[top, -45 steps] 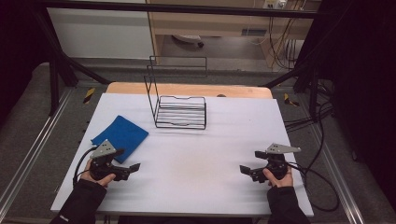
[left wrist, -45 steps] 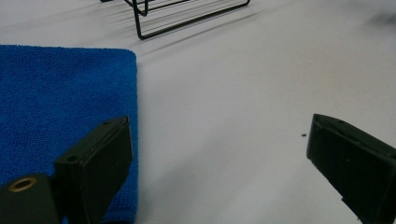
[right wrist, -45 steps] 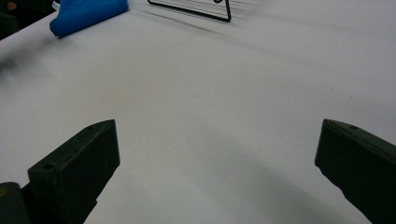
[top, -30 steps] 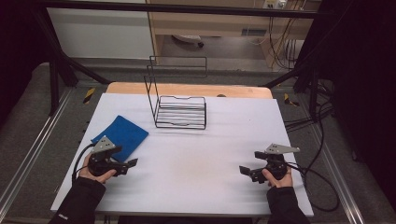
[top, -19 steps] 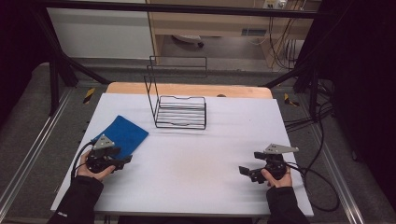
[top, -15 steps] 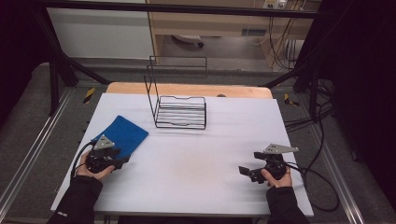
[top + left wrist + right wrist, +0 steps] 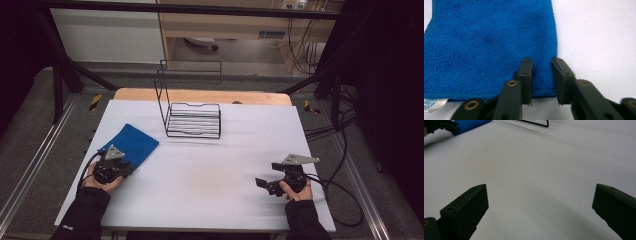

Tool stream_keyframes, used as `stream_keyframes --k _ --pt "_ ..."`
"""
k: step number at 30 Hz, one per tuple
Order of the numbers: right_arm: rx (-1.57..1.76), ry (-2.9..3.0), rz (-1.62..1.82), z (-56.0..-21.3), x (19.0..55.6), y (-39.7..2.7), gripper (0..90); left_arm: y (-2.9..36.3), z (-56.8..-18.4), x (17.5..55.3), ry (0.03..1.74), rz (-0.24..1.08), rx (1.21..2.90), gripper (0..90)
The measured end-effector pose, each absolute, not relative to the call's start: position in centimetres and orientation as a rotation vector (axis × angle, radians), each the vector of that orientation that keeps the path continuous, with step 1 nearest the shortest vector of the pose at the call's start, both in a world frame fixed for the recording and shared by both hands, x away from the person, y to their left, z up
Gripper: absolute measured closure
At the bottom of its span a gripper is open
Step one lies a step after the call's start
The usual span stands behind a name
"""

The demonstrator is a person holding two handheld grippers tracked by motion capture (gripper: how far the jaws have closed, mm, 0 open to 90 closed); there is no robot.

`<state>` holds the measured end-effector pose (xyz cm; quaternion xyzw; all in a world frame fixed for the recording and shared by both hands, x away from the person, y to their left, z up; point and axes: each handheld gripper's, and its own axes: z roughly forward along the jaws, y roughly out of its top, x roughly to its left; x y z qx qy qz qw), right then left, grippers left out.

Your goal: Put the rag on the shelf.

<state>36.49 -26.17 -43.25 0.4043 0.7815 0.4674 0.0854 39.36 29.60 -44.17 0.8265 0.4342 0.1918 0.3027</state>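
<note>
A blue cloth [image 7: 134, 144] lies flat on the left side of the white table [image 7: 215, 165]. My left gripper [image 7: 127, 167] rests over the cloth's near corner. In the left gripper view its jaws [image 7: 541, 63] stand a narrow gap apart, open, with the cloth's [image 7: 486, 42] hemmed right edge lying flat between them. My right gripper [image 7: 260, 183] sits low on the table at the front right. Its jaws [image 7: 540, 195] are wide open with bare table between them. The right gripper view also has the cloth [image 7: 471, 123] and the left gripper [image 7: 441, 125] far off at its top left.
A black wire rack [image 7: 194, 120] with a tall upright frame stands at the back middle of the table; its base wire [image 7: 534, 122] shows in the right gripper view. Cables trail from both grippers. A white label [image 7: 431, 103] sticks out at the cloth's near hem.
My left gripper has moved forward from the bare table onto the blue cloth's near corner, and its jaws have narrowed. The right gripper has stayed in place.
</note>
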Motion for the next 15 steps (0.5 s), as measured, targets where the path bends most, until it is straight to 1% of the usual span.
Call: stream_keyframes --k 3,7,14,15 --pt "1.205 2.330 1.396 -43.2 36.5 -26.2 1.2 29.7 -44.1 39.5 1.158 0.498 2.187 82.2" --pt "1.201 2.330 1.395 -43.2 36.5 -26.2 1.3 29.8 -43.6 39.3 1.164 0.455 2.149 84.3" --pt "1.205 2.328 1.398 -43.2 36.5 -26.3 1.3 29.0 -42.4 38.4 1.126 0.419 2.097 84.8" --pt "1.206 2.328 1.398 -43.2 36.5 -26.3 1.3 28.5 -42.1 38.1 1.105 0.388 2.088 84.8"
